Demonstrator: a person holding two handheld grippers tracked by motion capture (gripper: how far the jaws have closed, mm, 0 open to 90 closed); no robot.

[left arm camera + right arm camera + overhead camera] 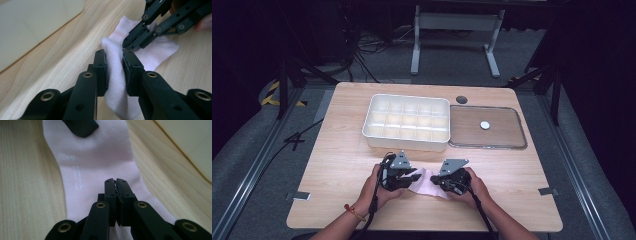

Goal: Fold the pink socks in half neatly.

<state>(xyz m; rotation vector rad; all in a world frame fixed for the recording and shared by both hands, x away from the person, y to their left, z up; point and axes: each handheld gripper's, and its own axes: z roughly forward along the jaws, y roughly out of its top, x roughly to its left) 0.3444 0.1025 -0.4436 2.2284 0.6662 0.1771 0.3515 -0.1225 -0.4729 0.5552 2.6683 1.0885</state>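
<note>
Here a pink sock (428,181) is being pinched on the table (337,165) near the tray (407,145): a raised fold by the left gripper (114,66), the fabric by the right gripper's (115,185) fully closed jaws (presumably for folding).

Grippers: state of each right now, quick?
Left gripper: closed on a bunched fold of the pink sock.
Right gripper: jaws shut together, tips on the sock; a pinch of fabric cannot be told.
</note>
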